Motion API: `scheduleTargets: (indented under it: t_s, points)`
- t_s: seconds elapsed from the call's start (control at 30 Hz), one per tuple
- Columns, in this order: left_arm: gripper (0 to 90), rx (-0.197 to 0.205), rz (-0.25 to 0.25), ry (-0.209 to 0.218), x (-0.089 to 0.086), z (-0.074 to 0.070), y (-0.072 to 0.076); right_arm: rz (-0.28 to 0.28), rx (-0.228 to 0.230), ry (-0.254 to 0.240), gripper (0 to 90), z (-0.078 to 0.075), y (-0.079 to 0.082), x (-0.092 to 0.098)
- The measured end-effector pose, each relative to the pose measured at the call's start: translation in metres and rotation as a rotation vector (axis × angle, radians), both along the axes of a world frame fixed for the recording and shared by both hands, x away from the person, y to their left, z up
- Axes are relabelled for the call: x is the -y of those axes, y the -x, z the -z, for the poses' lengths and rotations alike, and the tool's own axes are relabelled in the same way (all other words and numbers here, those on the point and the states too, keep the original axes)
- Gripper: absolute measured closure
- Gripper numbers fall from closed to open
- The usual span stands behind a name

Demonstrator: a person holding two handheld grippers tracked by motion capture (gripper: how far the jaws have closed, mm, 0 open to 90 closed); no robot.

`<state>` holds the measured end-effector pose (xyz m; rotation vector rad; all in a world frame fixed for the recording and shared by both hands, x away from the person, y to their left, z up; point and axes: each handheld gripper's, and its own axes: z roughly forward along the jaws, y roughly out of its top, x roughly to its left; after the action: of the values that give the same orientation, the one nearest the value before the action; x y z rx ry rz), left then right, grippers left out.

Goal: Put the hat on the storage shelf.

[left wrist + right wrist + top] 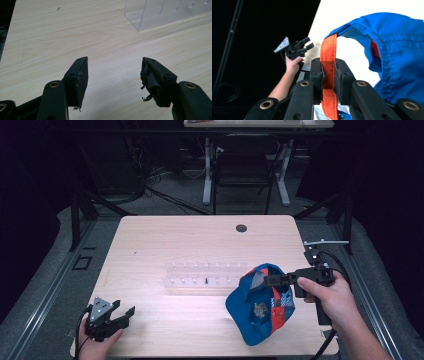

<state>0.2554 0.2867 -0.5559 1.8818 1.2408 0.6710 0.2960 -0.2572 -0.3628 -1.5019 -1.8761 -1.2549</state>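
Pale wooden table [165,235] in a dark room, with a clear rack [205,276] at its centre. Right gripper [328,75]: 2 jaws clamped on the orange strap [328,53] of a blue cap [260,305], held at the table's right; the cap's lower edge is cut off in the right gripper view. Left gripper [113,75]: jaws apart, holding nothing, low over the table's near left corner; its pads are frayed.
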Motion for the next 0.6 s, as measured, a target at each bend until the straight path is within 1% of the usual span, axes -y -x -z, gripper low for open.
scheduleTargets:
  t_s: [0.1,0.2,0.23,0.27,0.33,0.4,0.53,0.6]
  points:
    - [39.3,0.001,0.006,-0.002,0.002,-0.001,0.0,0.004,0.003,-0.009,78.5,-0.002,-0.001,-0.002]
    - [39.3,0.009,0.016,0.004,0.004,-0.001,0.001,0.011,0.003,-0.032,78.5,-0.003,-0.003,-0.003]
    - [39.3,0.003,0.021,-0.001,0.004,-0.002,0.001,0.004,0.009,-0.038,78.5,-0.003,-0.004,-0.003]
    - [39.3,0.007,0.023,0.002,0.005,-0.001,0.001,0.005,0.005,-0.047,78.5,-0.004,-0.005,-0.004]
    - [39.3,0.003,0.03,0.008,0.008,-0.002,0.001,0.002,0.006,-0.058,78.5,-0.006,-0.006,-0.007]
    - [39.4,0.011,0.038,0.021,0.011,-0.003,0.001,-0.001,0.014,-0.064,78.5,-0.007,-0.007,-0.01]
    - [39.7,0.021,0.062,0.025,0.017,-0.007,0.003,0.001,0.019,-0.076,78.5,-0.01,-0.011,-0.016]
    - [39.8,0.025,0.081,0.048,0.021,-0.01,0.003,-0.005,0.021,-0.075,78.5,-0.012,-0.014,-0.018]
